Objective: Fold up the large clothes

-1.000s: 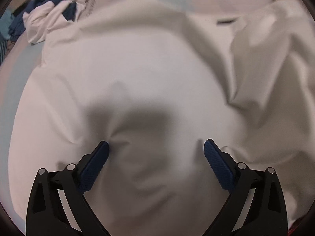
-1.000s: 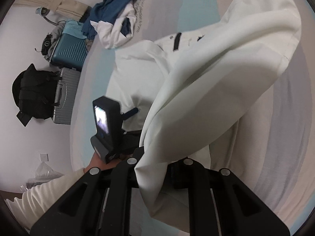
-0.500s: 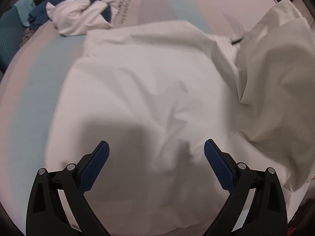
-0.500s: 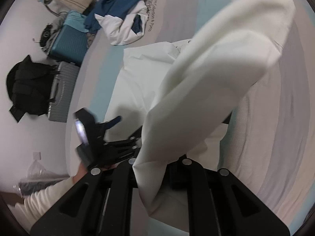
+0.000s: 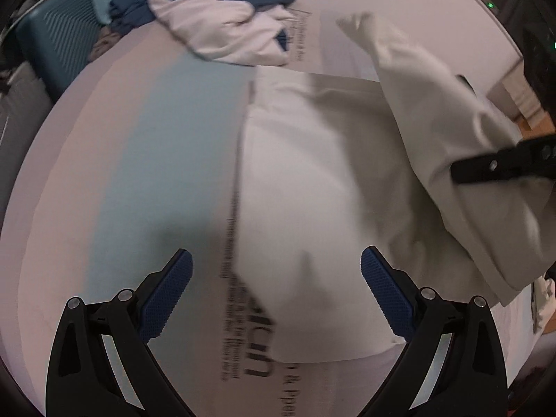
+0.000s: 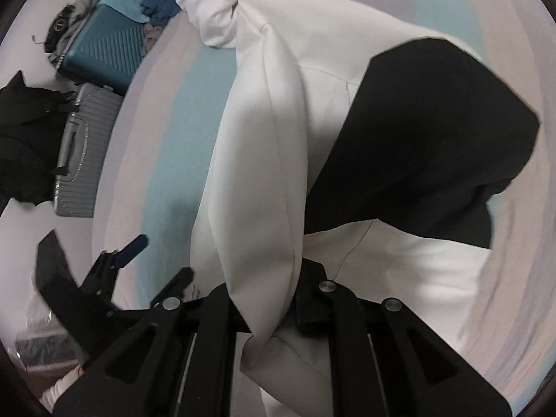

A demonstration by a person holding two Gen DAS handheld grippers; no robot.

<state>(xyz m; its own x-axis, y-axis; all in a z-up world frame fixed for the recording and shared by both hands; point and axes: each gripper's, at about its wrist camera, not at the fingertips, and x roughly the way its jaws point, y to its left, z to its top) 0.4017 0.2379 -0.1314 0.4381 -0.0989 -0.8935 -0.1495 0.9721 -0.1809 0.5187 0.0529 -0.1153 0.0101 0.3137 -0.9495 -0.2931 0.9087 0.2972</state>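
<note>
A large white garment (image 5: 312,191) lies spread on the bed. My left gripper (image 5: 276,260) hangs open above its left edge, holding nothing, one finger over the bare sheet and the other over the cloth. My right gripper (image 6: 267,305) is shut on a lifted fold of the white garment (image 6: 257,173), its jaws still squeezing tighter, and the cloth hides the fingertips. A black panel (image 6: 424,139) of the garment shows beside the hanging fold. In the left wrist view the right gripper (image 5: 504,165) holds the raised part at the right. The right wrist view shows the left gripper (image 6: 163,257) low on the left.
A blue and white garment pile (image 5: 222,24) lies at the bed's far end. The bedsheet (image 5: 166,160) has a teal stripe and printed lettering. Beside the bed stand a teal suitcase (image 6: 104,52), a grey suitcase (image 6: 80,160) and a black bag (image 6: 24,146).
My left gripper has risen and slid from the garment's middle to its left edge, staying open. My right gripper has carried the lifted fold across, and a black panel now shows.
</note>
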